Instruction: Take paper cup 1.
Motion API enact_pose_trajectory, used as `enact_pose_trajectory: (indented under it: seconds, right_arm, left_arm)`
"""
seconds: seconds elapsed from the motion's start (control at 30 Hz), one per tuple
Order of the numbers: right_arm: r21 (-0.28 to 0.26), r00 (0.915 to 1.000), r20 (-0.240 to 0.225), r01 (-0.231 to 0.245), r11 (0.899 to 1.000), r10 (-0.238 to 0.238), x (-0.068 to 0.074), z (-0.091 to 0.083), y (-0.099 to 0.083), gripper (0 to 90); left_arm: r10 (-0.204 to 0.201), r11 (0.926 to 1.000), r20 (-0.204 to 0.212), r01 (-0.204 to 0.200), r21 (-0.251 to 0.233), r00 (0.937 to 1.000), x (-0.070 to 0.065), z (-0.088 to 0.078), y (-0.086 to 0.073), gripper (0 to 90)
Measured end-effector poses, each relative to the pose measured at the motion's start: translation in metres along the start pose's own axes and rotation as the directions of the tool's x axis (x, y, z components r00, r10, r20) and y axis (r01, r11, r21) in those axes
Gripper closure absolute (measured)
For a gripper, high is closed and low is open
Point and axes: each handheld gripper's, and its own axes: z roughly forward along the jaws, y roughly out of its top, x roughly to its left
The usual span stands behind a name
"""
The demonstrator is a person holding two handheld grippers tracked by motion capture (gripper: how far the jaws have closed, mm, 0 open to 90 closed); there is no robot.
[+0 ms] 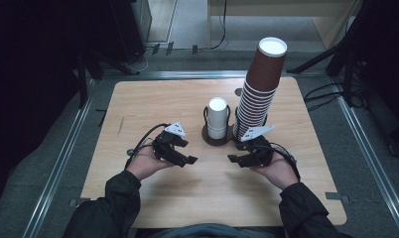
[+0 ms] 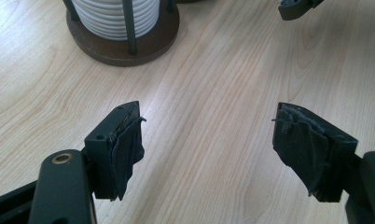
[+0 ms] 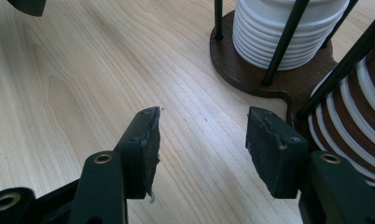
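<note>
A dark brown holder base point(image 1: 210, 139) stands mid-table with two stacks in it. One is a short stack of white cups point(image 1: 217, 116), the other a tall leaning stack of brown cups point(image 1: 259, 89). My left gripper point(image 1: 187, 151) hovers just left of the holder, open, and bare wood lies between its pads point(image 2: 125, 149). My right gripper point(image 1: 235, 155) sits in front of the brown stack, also open with nothing between its pads point(image 3: 274, 154). In the left gripper view the white stack point(image 2: 118, 16) is ahead to the left. In the right gripper view the white stack point(image 3: 283, 32) and brown stack point(image 3: 358, 126) are ahead to the right.
The light wooden table point(image 1: 153, 109) lies under both grippers. Thin black rods point(image 3: 281, 46) of the holder rise around each stack. Each gripper's jaw tip peeks into the other's view, the right gripper point(image 2: 295, 7) and the left gripper point(image 3: 29, 5). Cables and dark stands lie on the floor beyond the table.
</note>
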Motion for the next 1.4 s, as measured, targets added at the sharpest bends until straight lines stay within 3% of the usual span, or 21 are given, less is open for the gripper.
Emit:
enact_pose_trajectory:
  seconds: [0.6,0.8,0.87,0.97,1.1,1.2,1.23,1.4]
  right_arm:
    - [-0.017,0.9997,-0.019,-0.013,1.000,0.012,0.001,-0.002,-0.002,44.8]
    - [-0.037,0.9995,-0.026,-0.017,0.999,0.016,0.001,0.000,-0.001,45.3]
    - [-0.048,0.9994,-0.028,-0.024,0.999,0.022,0.001,0.001,0.000,45.9]
    - [-0.062,0.9994,-0.022,-0.027,0.998,0.026,0.003,0.005,0.002,48.2]
    - [-0.088,0.9991,0.003,-0.042,0.995,0.042,0.004,0.009,0.005,49.5]
    - [-0.129,0.9973,0.016,-0.069,0.989,0.072,0.004,0.010,0.008,50.4]
    - [-0.158,0.9948,0.026,-0.093,0.983,0.098,0.004,0.011,0.010,53.3]
    - [-0.183,0.9928,0.047,-0.100,0.978,0.111,0.005,0.016,0.014,59.5]
  left_arm:
    - [-0.006,1.0000,-0.003,0.006,0.001,1.0000,0.006,0.000,0.001,24.0]
    - [-0.041,0.9991,0.013,0.041,-0.012,0.9991,0.017,0.002,0.002,24.0]
    - [-0.027,0.9996,-0.006,0.027,0.002,0.9996,0.021,0.004,0.006,23.9]
    - [-0.009,0.9992,-0.013,0.008,-0.040,0.9999,0.027,0.002,0.015,22.6]
    - [0.015,0.9980,-0.031,-0.017,-0.061,0.9994,0.030,-0.001,0.025,17.9]
    - [0.032,0.9972,-0.017,-0.033,-0.068,0.9993,0.033,-0.003,0.036,16.5]
    - [0.030,0.9975,0.001,-0.030,-0.064,0.9995,0.035,-0.004,0.043,13.9]
    - [0.031,0.9965,0.027,-0.029,-0.079,0.9992,0.040,-0.008,0.056,10.6]
